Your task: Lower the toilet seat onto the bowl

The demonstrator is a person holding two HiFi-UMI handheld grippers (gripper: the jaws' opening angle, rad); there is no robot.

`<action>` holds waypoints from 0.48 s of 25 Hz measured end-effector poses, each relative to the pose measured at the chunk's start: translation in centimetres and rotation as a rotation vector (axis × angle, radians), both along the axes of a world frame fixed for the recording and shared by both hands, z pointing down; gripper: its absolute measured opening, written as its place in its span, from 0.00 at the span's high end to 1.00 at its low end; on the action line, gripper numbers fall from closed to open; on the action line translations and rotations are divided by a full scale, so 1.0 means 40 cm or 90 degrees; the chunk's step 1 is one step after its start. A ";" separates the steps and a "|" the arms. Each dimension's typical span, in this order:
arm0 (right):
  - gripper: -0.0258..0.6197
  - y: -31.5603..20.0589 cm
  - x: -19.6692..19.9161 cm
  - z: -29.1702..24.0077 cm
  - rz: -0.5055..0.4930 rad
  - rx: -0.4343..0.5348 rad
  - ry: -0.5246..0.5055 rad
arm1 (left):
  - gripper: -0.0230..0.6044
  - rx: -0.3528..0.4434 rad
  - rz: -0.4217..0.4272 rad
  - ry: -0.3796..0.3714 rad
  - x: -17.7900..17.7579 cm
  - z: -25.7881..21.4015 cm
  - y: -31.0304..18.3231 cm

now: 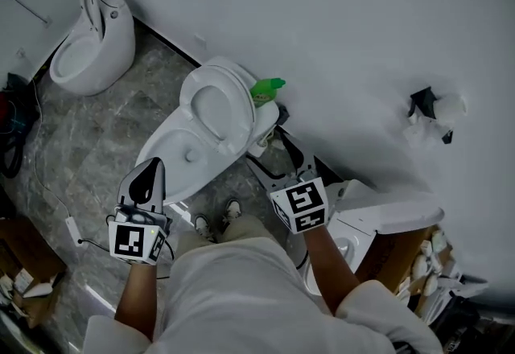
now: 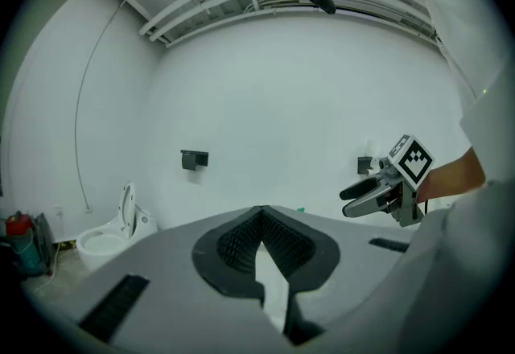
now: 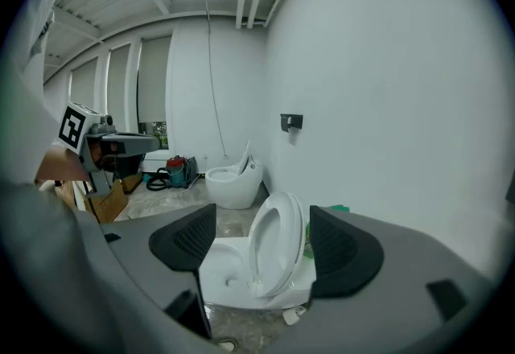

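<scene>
Person: white short-sleeved shirt (image 1: 233, 288), 6 o'clock; pale sneakers (image 1: 232, 210). Held: left gripper (image 1: 151, 171), 7 o'clock, right gripper (image 1: 272, 158), 5 o'clock: grey shells, black ribbed pads (image 2: 237, 244), white cubes (image 1: 135, 241) with black square markers.

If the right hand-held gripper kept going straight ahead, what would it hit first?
Most likely the raised toilet seat, framed between the open jaws of the right hand-held gripper. Nothing shows in between, though the depth is hard to judge.

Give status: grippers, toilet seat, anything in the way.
Left gripper shut, empty; right gripper open, short of the toilet seat. Seat upright, not yet lowered. Nothing seen on the bowl.
</scene>
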State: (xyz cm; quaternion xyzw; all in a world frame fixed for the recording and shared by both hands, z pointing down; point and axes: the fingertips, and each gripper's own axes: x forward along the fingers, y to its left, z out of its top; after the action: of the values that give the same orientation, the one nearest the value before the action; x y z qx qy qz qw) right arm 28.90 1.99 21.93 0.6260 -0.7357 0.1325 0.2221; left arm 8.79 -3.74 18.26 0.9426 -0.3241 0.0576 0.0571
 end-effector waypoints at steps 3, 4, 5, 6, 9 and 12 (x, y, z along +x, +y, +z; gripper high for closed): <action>0.44 -0.070 0.014 0.065 -0.018 -0.021 0.000 | 0.95 -0.017 -0.030 -0.015 -0.001 0.036 -0.026; 0.44 -0.087 0.019 0.082 -0.022 -0.027 -0.001 | 0.95 -0.022 -0.038 -0.019 0.002 0.045 -0.026; 0.44 -0.101 0.024 0.096 -0.025 -0.032 -0.001 | 0.95 -0.027 -0.044 -0.022 0.006 0.053 -0.023; 0.44 -0.113 0.030 0.110 -0.028 -0.036 -0.002 | 0.95 -0.031 -0.050 -0.025 0.012 0.060 -0.020; 0.44 -0.155 0.046 0.155 -0.040 -0.054 -0.001 | 0.95 -0.045 -0.061 -0.031 0.031 0.084 -0.017; 0.44 -0.208 0.055 0.214 -0.052 -0.070 0.011 | 0.95 -0.050 -0.063 -0.041 0.048 0.119 -0.028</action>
State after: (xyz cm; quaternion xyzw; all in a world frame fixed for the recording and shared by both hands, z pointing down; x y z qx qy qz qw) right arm 31.08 -6.31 30.51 0.5832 -0.7504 0.1581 0.2679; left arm 10.71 -4.87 23.03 0.9199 -0.3697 0.0976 0.0867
